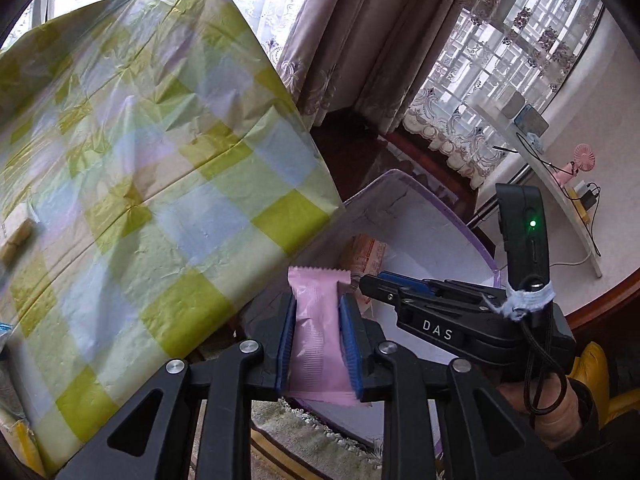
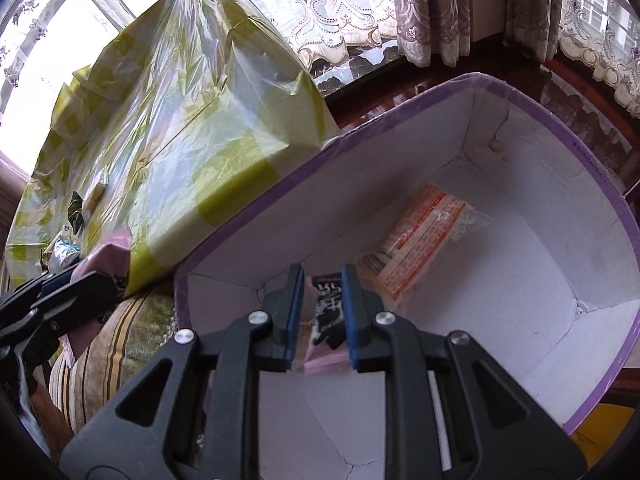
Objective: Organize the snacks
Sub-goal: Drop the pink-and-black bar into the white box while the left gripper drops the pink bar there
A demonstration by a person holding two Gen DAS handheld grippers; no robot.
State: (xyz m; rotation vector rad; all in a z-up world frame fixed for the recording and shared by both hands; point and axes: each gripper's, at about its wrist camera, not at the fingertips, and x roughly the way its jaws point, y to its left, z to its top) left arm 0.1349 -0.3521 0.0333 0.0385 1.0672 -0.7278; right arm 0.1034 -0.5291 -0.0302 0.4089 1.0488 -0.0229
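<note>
Left wrist view: the left gripper pinches a pink snack packet between its blue pads, the packet standing up past the fingertips. Just beyond it, to its right, the right gripper reaches over the white box with a purple rim, which sits beside and below the table with the green-checked cloth off to the left.

From the right wrist view, the right gripper is clamped on a dark-printed packet and hangs inside the box. Ahead of its tips an orange-and-white packet already lies on the box floor (the only one I can see settled there).

So I judge the sorting under way: one snack boxed, two held over or near the box and ready to drop. Farther left on the table, a tan wrapped piece and a few other wrappers remain to be collected.
</note>
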